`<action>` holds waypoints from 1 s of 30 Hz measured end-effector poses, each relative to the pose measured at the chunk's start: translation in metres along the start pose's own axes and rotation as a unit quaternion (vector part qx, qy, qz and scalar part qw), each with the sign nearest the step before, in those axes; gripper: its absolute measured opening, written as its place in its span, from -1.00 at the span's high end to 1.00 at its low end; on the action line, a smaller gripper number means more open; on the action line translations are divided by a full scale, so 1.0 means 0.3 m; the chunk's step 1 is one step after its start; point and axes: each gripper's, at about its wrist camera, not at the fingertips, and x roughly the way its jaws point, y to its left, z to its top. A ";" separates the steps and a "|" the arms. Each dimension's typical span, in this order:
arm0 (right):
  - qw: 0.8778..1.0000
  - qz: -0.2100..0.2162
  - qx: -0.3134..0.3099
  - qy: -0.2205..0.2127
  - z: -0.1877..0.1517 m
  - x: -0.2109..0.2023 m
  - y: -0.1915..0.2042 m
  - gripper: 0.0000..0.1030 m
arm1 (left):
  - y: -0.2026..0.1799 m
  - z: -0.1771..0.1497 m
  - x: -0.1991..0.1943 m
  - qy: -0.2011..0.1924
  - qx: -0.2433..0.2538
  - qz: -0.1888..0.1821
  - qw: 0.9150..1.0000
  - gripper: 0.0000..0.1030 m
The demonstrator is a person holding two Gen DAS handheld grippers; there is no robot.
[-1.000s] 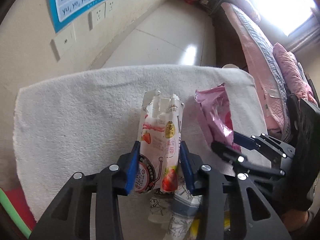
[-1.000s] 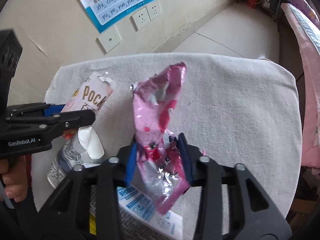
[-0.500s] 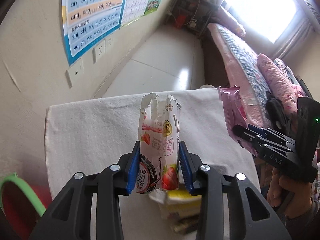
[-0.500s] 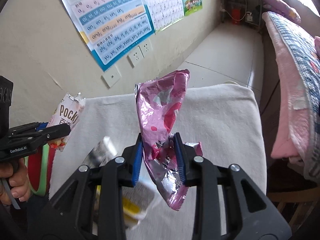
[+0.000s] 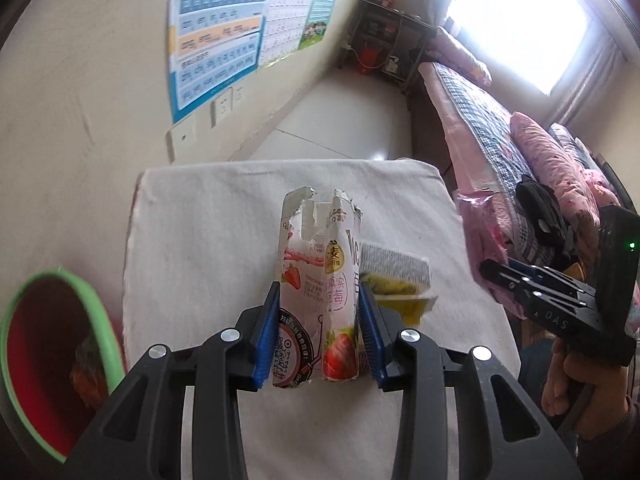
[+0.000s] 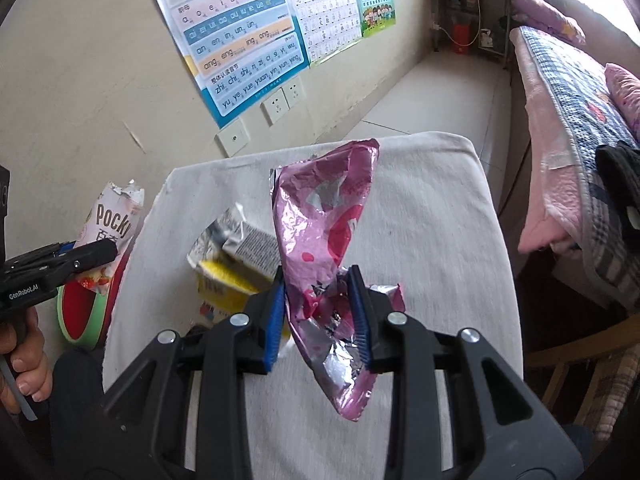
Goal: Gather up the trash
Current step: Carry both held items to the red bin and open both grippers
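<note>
My left gripper [image 5: 318, 332] is shut on a torn white-and-pink Pocky strawberry box [image 5: 318, 280], held upright above the white cloth-covered table [image 5: 200, 240]. The box also shows in the right wrist view [image 6: 112, 224]. My right gripper [image 6: 318, 312] is shut on a crumpled pink foil wrapper [image 6: 324, 232], lifted over the table. A grey-and-yellow crushed carton [image 6: 236, 260] lies on the cloth between the grippers; it also shows in the left wrist view [image 5: 396, 276]. A red bin with a green rim [image 5: 48, 344] stands on the floor left of the table.
A wall with posters [image 6: 236, 40] and sockets runs along the left. A bed with pink bedding [image 5: 520, 160] lies to the right. A wooden chair [image 6: 580, 368] stands by the table's right side. Tiled floor lies beyond the far edge.
Both grippers have lifted their trash higher above the table. The left gripper has moved left, and the red bin has come into its view.
</note>
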 end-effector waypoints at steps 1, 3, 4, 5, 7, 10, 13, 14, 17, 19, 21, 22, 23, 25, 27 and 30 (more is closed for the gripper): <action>1.000 -0.002 -0.002 -0.001 -0.010 -0.009 0.008 0.43 | 0.004 -0.016 -0.007 0.000 -0.002 0.001 1.000 0.32; 1.000 -0.007 -0.010 -0.003 -0.030 -0.029 0.027 0.43 | 0.015 -0.049 -0.022 0.000 -0.008 0.005 1.000 0.32; 1.000 -0.010 -0.016 -0.006 -0.038 -0.035 0.039 0.43 | 0.022 -0.066 -0.032 0.000 -0.010 0.007 1.000 0.32; 1.000 -0.015 -0.022 -0.009 -0.050 -0.044 0.054 0.43 | 0.026 -0.084 -0.043 -0.002 -0.010 0.011 1.000 0.32; 1.000 -0.014 -0.026 -0.010 -0.067 -0.053 0.074 0.43 | 0.041 -0.112 -0.057 -0.004 -0.013 0.016 1.000 0.32; 0.999 -0.014 -0.034 -0.008 -0.094 -0.056 0.111 0.43 | 0.066 -0.149 -0.079 -0.008 -0.026 0.016 1.000 0.32; 0.999 -0.012 -0.047 -0.004 -0.114 -0.057 0.150 0.43 | 0.089 -0.175 -0.101 -0.014 -0.034 0.018 0.999 0.32; 0.999 -0.011 -0.051 -0.003 -0.116 -0.057 0.164 0.43 | 0.098 -0.183 -0.107 -0.016 -0.038 0.018 0.999 0.32; 0.998 -0.007 -0.067 -0.003 -0.122 -0.060 0.208 0.43 | 0.118 -0.201 -0.121 -0.020 -0.046 0.018 0.999 0.32; 0.997 -0.002 -0.075 -0.005 -0.123 -0.060 0.240 0.43 | 0.131 -0.210 -0.128 -0.022 -0.050 0.018 0.998 0.32; 0.997 0.003 -0.080 -0.004 -0.124 -0.054 0.266 0.43 | 0.147 -0.220 -0.136 -0.025 -0.055 0.016 0.998 0.32; 0.997 0.007 -0.081 -0.005 -0.125 -0.052 0.278 0.43 | 0.154 -0.224 -0.140 -0.026 -0.058 0.013 0.998 0.32; 0.996 0.011 -0.085 -0.005 -0.126 -0.050 0.296 0.43 | 0.158 -0.230 -0.145 -0.027 -0.059 0.012 0.998 0.32; 0.996 0.019 -0.092 -0.001 -0.127 -0.038 0.325 0.43 | 0.178 -0.241 -0.157 -0.031 -0.064 0.015 0.997 0.32; 0.995 0.025 -0.100 0.004 -0.131 -0.026 0.353 0.43 | 0.209 -0.248 -0.172 -0.036 -0.073 0.016 0.997 0.32; 0.993 0.038 -0.111 0.008 -0.129 -0.012 0.402 0.43 | 0.262 -0.256 -0.197 -0.045 -0.091 0.021 0.995 0.32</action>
